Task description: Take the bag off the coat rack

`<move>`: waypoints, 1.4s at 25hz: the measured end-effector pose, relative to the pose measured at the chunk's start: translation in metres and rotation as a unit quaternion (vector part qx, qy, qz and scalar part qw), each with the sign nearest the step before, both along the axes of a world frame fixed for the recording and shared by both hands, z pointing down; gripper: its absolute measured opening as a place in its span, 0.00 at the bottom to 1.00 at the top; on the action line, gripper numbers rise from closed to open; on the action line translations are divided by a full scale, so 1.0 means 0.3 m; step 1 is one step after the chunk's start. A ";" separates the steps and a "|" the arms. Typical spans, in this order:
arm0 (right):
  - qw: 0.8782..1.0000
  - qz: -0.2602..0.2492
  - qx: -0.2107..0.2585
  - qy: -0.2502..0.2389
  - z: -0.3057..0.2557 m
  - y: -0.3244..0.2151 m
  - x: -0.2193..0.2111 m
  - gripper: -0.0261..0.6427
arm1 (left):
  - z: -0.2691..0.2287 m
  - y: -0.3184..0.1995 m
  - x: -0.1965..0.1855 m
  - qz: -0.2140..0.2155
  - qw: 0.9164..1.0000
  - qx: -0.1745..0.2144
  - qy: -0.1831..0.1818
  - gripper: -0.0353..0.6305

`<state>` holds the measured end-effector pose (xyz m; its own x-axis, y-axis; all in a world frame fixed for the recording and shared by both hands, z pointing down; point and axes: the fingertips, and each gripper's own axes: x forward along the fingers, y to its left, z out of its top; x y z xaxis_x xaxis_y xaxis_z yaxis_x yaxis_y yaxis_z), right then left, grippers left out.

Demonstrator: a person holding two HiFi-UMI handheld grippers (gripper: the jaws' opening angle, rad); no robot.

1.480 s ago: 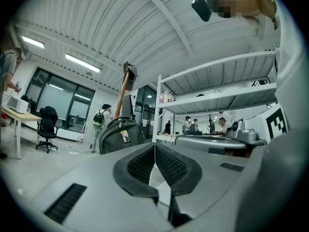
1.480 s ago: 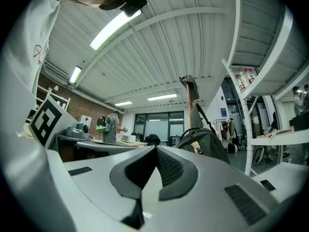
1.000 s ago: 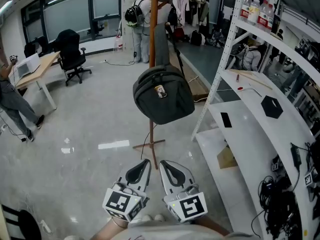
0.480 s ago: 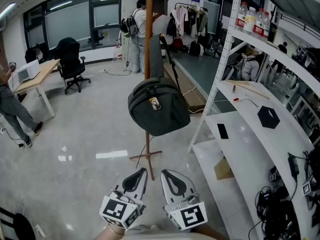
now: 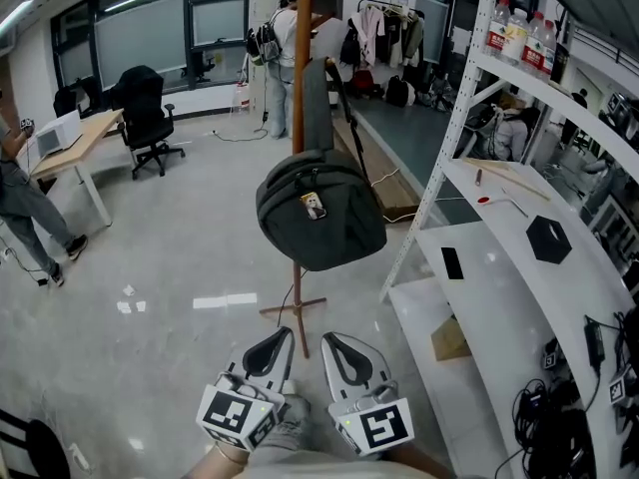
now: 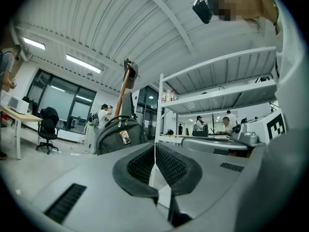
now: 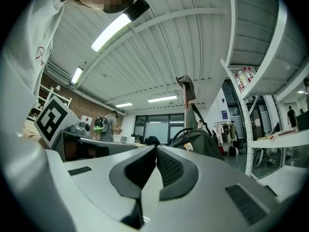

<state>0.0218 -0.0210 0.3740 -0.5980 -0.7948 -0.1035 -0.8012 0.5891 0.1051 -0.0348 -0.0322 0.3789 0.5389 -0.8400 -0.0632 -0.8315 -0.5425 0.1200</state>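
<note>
An open-plan office or lab workspace: a tabletop (image 5: 88, 128) with 1 black swivel chair (image 5: 148, 108) beside large glazed walls (image 5: 150, 33), white metal shelving (image 5: 519, 267) carrying bottles (image 5: 524, 33) and tangled cables (image 5: 559, 427) (a garment rail (image 5: 384, 23) stands further back), polished grey floor (image 5: 180, 257), strip lights (image 7: 113, 28) overhead.

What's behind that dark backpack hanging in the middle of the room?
The coat rack's wooden pole runs behind the backpack and shows again below it, down to its cross base. The stretch of pole directly behind the backpack is covered.

No legible text, label, brand or number anywhere in view.
</note>
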 end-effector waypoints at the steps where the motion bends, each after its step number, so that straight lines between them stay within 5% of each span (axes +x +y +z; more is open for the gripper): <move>1: 1.000 0.002 0.001 -0.001 -0.003 -0.025 0.000 0.07 | -0.002 -0.024 0.000 0.001 1.000 0.003 0.001 0.08; 6: 1.000 0.013 0.005 0.009 -0.007 -0.197 -0.005 0.07 | -0.005 -0.186 -0.021 0.005 1.000 -0.023 -0.009 0.08; 11: 0.999 0.028 0.019 0.007 -0.056 -0.420 -0.034 0.07 | -0.011 -0.406 -0.061 0.018 1.000 0.021 -0.002 0.08; 21: 0.998 0.055 0.012 -0.015 -0.138 -0.822 -0.070 0.07 | -0.079 -0.813 -0.156 0.026 1.000 0.014 -0.003 0.08; 32: 0.998 0.069 0.012 -0.001 -0.225 -0.978 -0.020 0.07 | -0.263 -0.999 -0.232 0.044 0.998 0.052 -0.011 0.08; 35: 0.998 0.063 0.010 0.007 -0.242 -1.004 -0.007 0.07 | -0.333 -1.040 -0.205 0.088 0.995 0.049 -0.012 0.09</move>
